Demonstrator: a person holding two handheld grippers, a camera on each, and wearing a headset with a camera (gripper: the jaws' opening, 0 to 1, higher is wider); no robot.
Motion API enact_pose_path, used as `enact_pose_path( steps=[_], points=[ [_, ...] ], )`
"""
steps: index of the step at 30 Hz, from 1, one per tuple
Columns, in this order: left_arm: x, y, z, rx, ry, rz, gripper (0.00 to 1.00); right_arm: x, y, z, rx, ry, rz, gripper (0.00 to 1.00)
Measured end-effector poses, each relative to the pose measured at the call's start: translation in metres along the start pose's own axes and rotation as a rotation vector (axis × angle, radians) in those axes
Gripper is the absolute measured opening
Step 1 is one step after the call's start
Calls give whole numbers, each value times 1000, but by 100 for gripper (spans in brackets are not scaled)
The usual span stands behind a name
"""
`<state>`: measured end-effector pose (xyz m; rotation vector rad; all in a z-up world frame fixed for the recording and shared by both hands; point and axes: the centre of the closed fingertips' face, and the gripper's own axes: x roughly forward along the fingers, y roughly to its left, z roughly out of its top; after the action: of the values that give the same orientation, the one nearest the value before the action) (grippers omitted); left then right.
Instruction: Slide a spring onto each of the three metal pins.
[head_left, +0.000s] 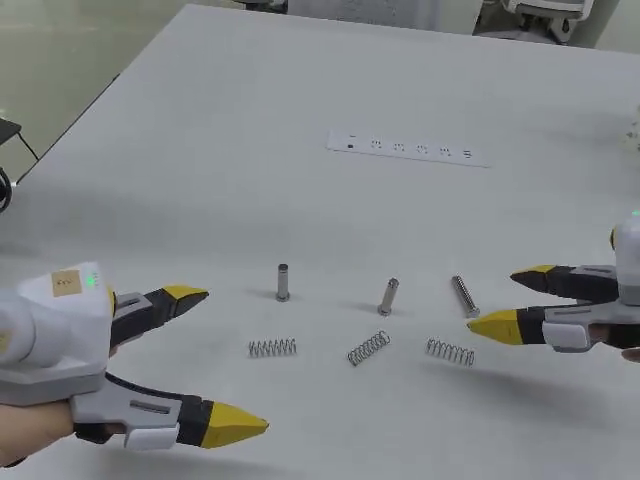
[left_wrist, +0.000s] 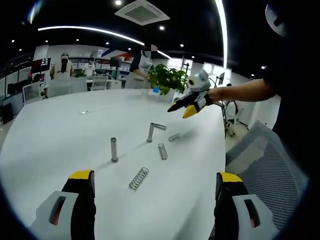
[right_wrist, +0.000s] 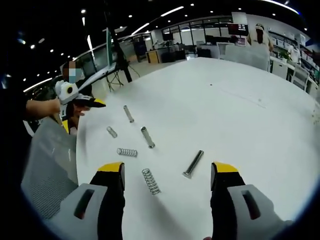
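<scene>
The left gripper (head_left: 235, 360) is hovering over the near left part of the white table (head_left: 300, 120), its yellow-tipped fingers (head_left: 232, 423) standing wide apart and holding nothing; the right gripper (head_left: 492, 300) is reaching in from the right edge, its fingers also spread and empty, its tips sitting just beside the right pin (head_left: 464, 296); the three pins are sitting in a row across the middle of the table, between the two grippers; the left pin (head_left: 283, 282) is standing upright; the middle pin (head_left: 388, 296) is standing too, though it is showing a slight lean in the head view; the right pin is lying flat on the surface, which the right gripper view is showing plainly between that gripper's own jaws; the three springs are lying on their sides in a second row, nearer the person than the pins, none of them on a pin; the left spring (head_left: 272, 347) is resting just in front of the left pin; the middle spring (head_left: 368, 348) is lying at an angle in front of the middle pin; the right spring (head_left: 449, 351) is lying near the right pin and close to the right gripper's lower finger; a white power strip (head_left: 408, 149) is lying well beyond the pins, farther up the table.
</scene>
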<state>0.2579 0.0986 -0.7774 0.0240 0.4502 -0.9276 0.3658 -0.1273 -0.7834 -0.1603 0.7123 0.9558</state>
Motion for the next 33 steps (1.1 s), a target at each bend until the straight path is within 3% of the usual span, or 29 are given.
enact_pose_path(
  steps=[8,12,33],
  points=[
    [-2,1,-1,-2,2,2,98,17,-15,0,1,76,-41,59],
    [-2,1,-3,-4,6,4,98,25,-23,-1,39,117,-62,52],
    [-3,2,-3,3,7,6,97,54,-50,-6,181,227,-135,27]
  ],
)
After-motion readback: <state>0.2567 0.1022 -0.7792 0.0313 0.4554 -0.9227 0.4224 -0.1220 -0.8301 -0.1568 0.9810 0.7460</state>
